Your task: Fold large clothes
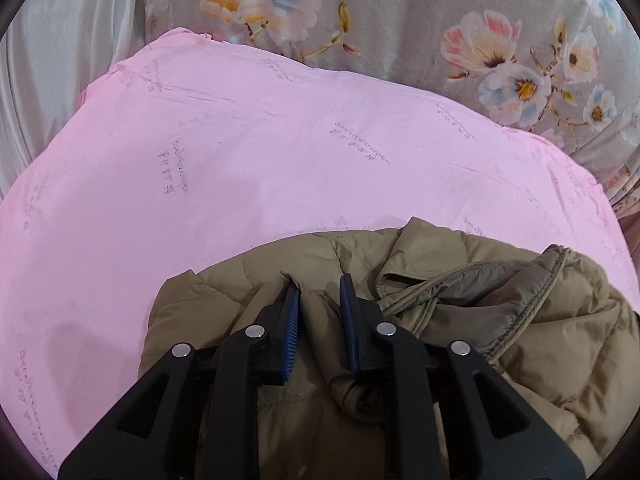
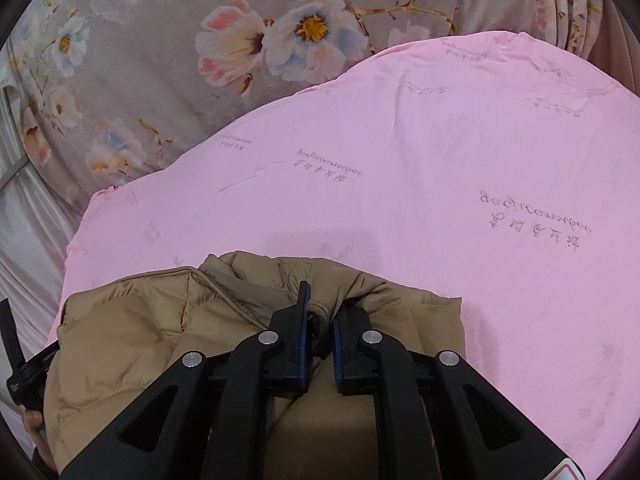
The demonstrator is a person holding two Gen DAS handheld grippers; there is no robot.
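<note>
A tan quilted puffer jacket (image 1: 500, 320) lies bunched on a pink printed sheet (image 1: 240, 168). My left gripper (image 1: 319, 292) is shut on a fold of the jacket, with fabric pinched between its blue pads. In the right wrist view the same jacket (image 2: 132, 336) shows below the pink sheet (image 2: 460, 168). My right gripper (image 2: 322, 312) is shut on another fold of the jacket. The jacket's lower part is hidden under both grippers.
A grey floral bedcover (image 1: 400, 20) lies beyond the pink sheet; it also shows in the right wrist view (image 2: 160, 60). Pale satin fabric (image 1: 60, 40) is at the far left. The left gripper's edge (image 2: 16, 360) shows at the left border.
</note>
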